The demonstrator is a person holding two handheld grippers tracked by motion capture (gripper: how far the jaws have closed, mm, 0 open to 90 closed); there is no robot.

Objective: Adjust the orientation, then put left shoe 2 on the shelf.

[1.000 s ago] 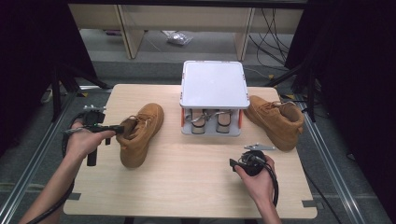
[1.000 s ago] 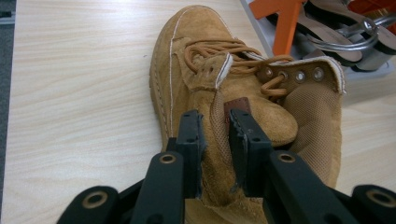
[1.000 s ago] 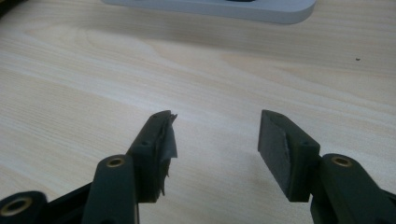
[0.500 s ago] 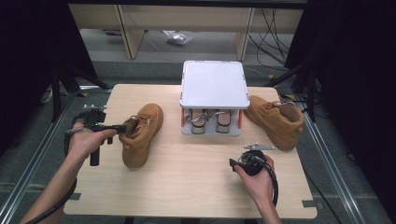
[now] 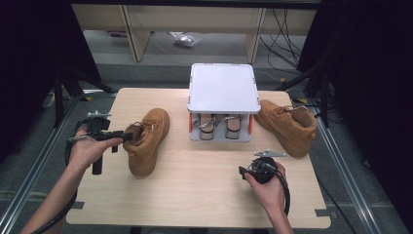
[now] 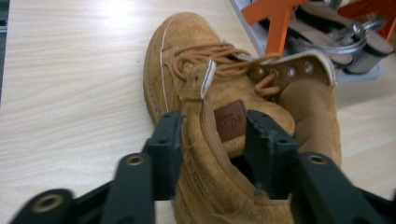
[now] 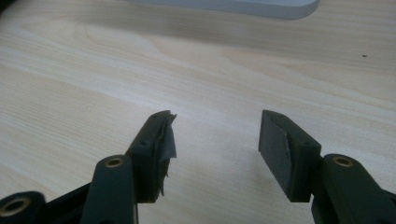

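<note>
The left fingers [image 6: 170,140] stand spread on either side of the boot [image 6: 219,116]'s heel collar, one outside the suede wall and one inside the opening; they have just been opening, and the collar sits loose between them, not pinched. The left gripper [image 5: 124,136] lies level, pointing across the bench [image 5: 195,185] at the boot's heel, with the left hand [image 5: 90,148] wrapped round its handle and the forearm coming in from the near edge. The boot lies on its sole just beyond the fingertips, toe pointing away. Past it stands a white rack [image 5: 223,87] with sandals [image 5: 219,126] under its top, and beyond that a second boot [image 5: 287,124] at the far side of the bench.

The right fingers [image 7: 156,140] are released, spread over bare pale wood with nothing between them. The right hand [image 5: 267,183] rests near the front edge, its gripper [image 5: 260,163] aimed toward the rack. A small metal plate [image 5: 267,153] lies just ahead of it. Around the bench are grey floor, dark drapes and cables.
</note>
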